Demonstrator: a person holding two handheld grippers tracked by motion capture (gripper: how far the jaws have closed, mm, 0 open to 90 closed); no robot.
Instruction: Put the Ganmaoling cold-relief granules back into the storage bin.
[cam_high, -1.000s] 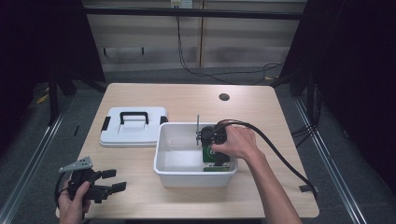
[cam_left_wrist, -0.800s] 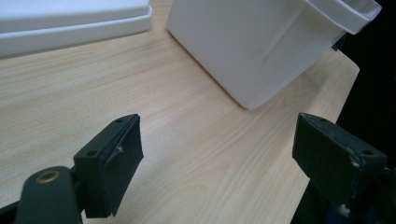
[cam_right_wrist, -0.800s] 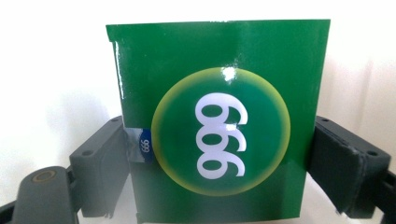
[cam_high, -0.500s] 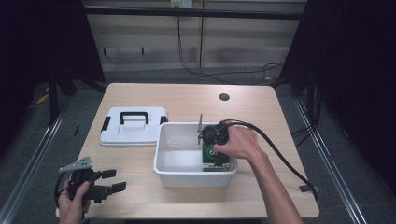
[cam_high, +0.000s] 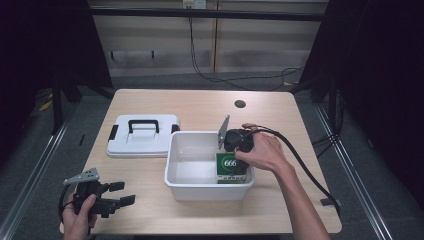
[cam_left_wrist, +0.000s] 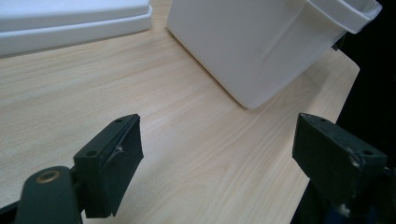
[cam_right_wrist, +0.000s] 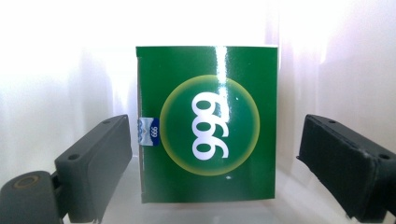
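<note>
My right gripper (cam_high: 235, 150) is down inside the white tub (cam_high: 175, 170), at the tub's right end, w/ my right hand (cam_high: 262, 150) on top of it. In the right gripper view its jaws stand apart, one on each side of the green box (cam_right_wrist: 208, 123), and there is a gap between each pad and the box, so nothing is clamped. The box stands on the tub's floor near the tub's right wall; in the high view I see its green face w/ white digits (cam_high: 231, 167) just below my hand. The print reads "999" or "666", depending on the view.

My left gripper (cam_high: 107, 195) is well left of the tub, over the table (cam_high: 200, 105) near its front left corner, held in my left hand (cam_high: 80, 212). Its jaws are wide apart and empty; in the left gripper view I see bare wood between them and the tub's outer wall (cam_left_wrist: 261, 51) further ahead.

The white lid (cam_high: 142, 135) w/ black handle lies flat on the table just left of the tub, beside its far left corner. I cannot tell if lid and tub touch.
</note>
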